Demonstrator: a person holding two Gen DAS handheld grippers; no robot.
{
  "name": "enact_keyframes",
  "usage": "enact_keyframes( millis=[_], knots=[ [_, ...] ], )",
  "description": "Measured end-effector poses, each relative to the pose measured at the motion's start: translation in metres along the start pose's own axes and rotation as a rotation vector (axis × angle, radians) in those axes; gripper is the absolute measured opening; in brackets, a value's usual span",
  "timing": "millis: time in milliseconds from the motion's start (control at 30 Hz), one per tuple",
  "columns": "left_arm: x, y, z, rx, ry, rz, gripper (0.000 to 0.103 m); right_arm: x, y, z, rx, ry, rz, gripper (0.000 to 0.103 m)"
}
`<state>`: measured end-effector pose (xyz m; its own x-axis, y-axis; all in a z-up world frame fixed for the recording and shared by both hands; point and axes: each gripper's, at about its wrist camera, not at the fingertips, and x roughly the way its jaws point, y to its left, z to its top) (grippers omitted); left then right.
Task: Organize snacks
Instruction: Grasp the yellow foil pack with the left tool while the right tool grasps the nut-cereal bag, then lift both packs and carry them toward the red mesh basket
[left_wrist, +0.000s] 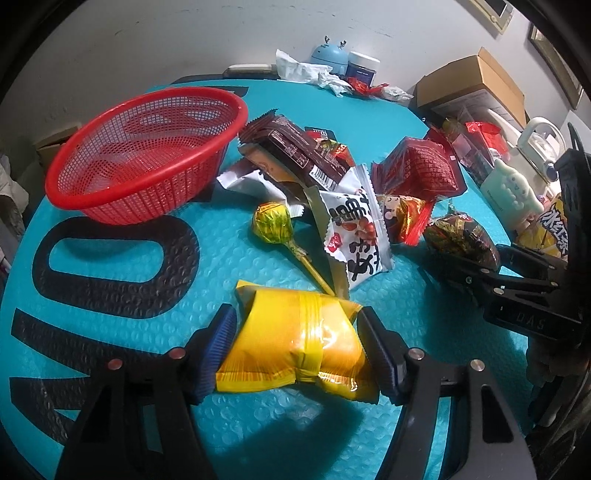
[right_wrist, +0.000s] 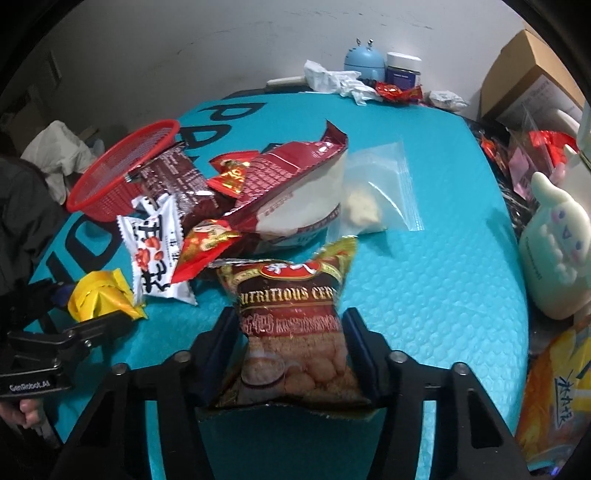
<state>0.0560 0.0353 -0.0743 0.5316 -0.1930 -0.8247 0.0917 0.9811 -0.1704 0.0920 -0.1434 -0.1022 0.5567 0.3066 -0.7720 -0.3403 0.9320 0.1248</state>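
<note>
A: We've got the left gripper (left_wrist: 297, 345) clamped on the yellow snack pack (left_wrist: 299, 343). Both blue ribbed pads press into its sides, and the wrapper bulges between them. The pack sits low over the teal bubble mat (left_wrist: 122, 280); we can't tell if it's lifted off.

B: Same on our side. The right gripper (right_wrist: 291, 345) is squeezing the brown cereal packet (right_wrist: 295, 314), one finger on each edge, packet upright with the foil top flaring above the jaws.

A: The red mesh basket (left_wrist: 144, 155) is at far left on the mat, tipped slightly, nothing in it that we can see.

B: The rest of the pile sits between basket and grippers: dark brown wrappers (left_wrist: 295, 151), the white packet with black characters (left_wrist: 354, 229), a small red cartoon packet (left_wrist: 404, 218), and a red mesh-print bag (left_wrist: 421, 166).

A: Plus the gold-foil lollipop (left_wrist: 273, 221), stick pointing toward our yellow pack, just short of it.

B: From the right wrist view we also see a clear zip bag (right_wrist: 376, 192) with pale pieces, lying flat beside the big red-and-white bag (right_wrist: 295, 192).

A: Clutter along the wall: blue round gadget (left_wrist: 328, 55), a jar (left_wrist: 364, 66), crumpled tissue (left_wrist: 299, 68), cardboard boxes (left_wrist: 476, 81).
</note>
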Motion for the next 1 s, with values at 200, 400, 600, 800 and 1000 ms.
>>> enact_keyframes(
  millis=[200,400,600,800,1000],
  knots=[
    [-0.004,-0.001,-0.003,-0.003,0.002,-0.012,0.066,-0.007,0.002,-0.005,0.003,-0.018,-0.029,0.048],
    [-0.012,-0.004,-0.009,0.000,-0.006,-0.021,0.066,-0.018,-0.002,-0.013,0.049,-0.032,-0.032,0.047],
    [-0.021,-0.005,-0.011,0.005,-0.023,-0.036,0.065,-0.029,-0.001,-0.019,0.064,-0.040,-0.022,0.047],
    [-0.020,-0.005,-0.014,0.006,-0.003,-0.047,0.064,-0.038,0.006,-0.026,0.053,-0.043,-0.013,0.047],
    [-0.014,-0.011,-0.017,0.055,0.059,0.000,0.064,-0.039,0.012,-0.031,0.049,-0.032,-0.007,0.047]
  ],
)
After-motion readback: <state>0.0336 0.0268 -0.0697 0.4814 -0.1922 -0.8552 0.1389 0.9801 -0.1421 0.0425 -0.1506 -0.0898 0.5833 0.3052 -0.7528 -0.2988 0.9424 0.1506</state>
